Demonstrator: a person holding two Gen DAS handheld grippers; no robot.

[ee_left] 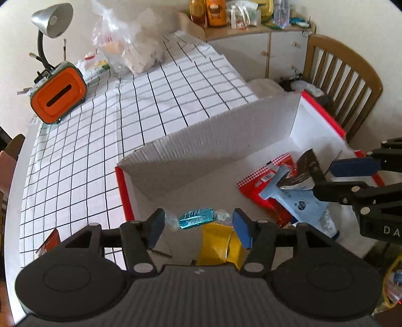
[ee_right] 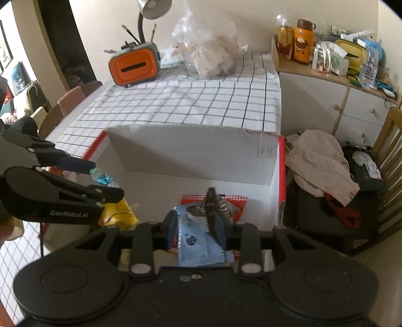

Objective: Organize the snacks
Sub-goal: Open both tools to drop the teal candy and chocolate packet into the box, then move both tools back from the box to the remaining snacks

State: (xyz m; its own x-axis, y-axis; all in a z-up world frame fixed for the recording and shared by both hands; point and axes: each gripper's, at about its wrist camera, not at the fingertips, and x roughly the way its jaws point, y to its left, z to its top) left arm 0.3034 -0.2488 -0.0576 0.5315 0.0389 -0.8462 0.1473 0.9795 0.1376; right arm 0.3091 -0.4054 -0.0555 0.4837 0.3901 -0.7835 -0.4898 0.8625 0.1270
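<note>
A white cardboard box with red edges (ee_left: 201,140) stands open on the table; it also shows in the right wrist view (ee_right: 191,153). My left gripper (ee_left: 198,227) holds a teal wrapped candy (ee_left: 197,217) by its twisted ends over the box's near left corner, above a yellow packet (ee_left: 218,247). My right gripper (ee_right: 198,226) is shut on a dark snack packet (ee_right: 211,208) inside the box, over a light blue packet (ee_right: 198,246) and a red checkered packet (ee_right: 236,201). The right gripper also shows in the left wrist view (ee_left: 324,176).
A checked tablecloth (ee_left: 150,100) covers the table beyond the box. An orange tissue box (ee_left: 59,96), a desk lamp (ee_left: 51,22) and a clear plastic bag (ee_left: 130,42) stand at the far end. A wooden chair (ee_left: 344,83) with clothes (ee_right: 321,161) is right of the box.
</note>
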